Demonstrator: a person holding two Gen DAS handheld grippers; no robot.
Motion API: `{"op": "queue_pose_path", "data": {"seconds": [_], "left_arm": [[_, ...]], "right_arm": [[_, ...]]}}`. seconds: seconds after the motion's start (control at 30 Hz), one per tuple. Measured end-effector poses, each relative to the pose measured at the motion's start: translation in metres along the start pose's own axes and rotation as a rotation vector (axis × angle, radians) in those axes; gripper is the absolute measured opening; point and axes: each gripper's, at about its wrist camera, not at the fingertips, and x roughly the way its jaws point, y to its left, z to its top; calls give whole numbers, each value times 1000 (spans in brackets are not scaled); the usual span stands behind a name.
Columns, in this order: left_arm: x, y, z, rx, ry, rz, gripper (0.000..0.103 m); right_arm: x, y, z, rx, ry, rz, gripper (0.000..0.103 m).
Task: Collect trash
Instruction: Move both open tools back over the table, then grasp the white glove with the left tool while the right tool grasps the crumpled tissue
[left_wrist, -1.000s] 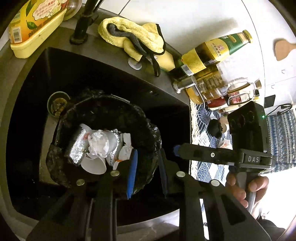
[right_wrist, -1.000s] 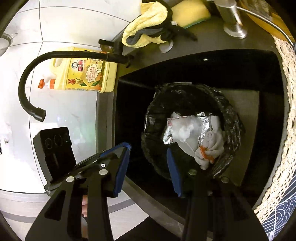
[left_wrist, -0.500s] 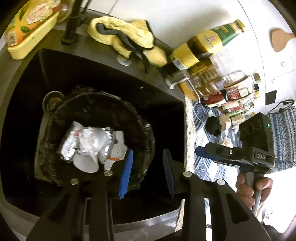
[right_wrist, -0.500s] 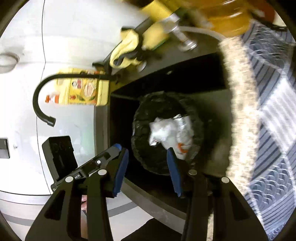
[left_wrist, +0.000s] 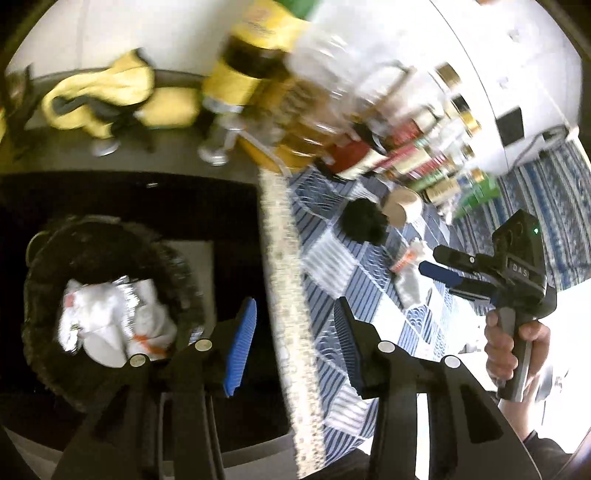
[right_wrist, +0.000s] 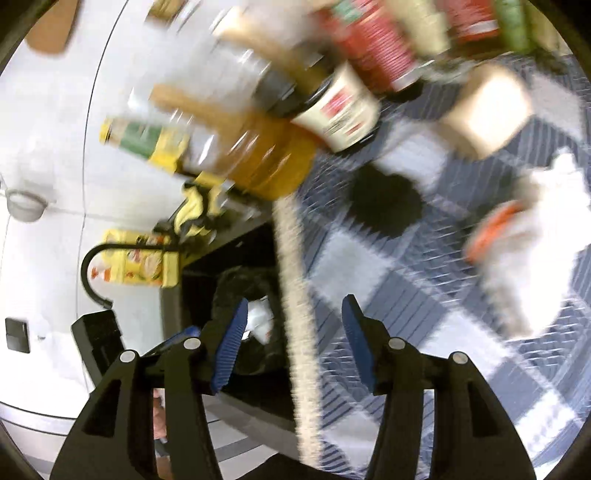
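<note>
Blue checked cloth (left_wrist: 325, 266) covers the desk beside the sink (left_wrist: 207, 206); both my claws, left (left_wrist: 291, 347) and right (right_wrist: 291, 339), just opened wider, empty, trash bag (left_wrist: 44, 258) below.

blurred: bottles (right_wrist: 258, 155) | unclear: white trash (right_wrist: 532, 236)
</note>
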Motion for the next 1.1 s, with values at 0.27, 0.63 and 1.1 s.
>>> {"op": "queue_pose_path", "data": {"seconds": [0.27,0.63,1.1], "left_arm": [[37,-67,5,71,36,-20,53],[90,-132,4,82,83,4,54],[162,-184,-4,21,100,46,77]], "right_arm": [[-74,-74,18,66,-76,-68,55],[-109,-144,32,118,-57,-92,63],[-67,-202,55,153,106,25,71]]}}
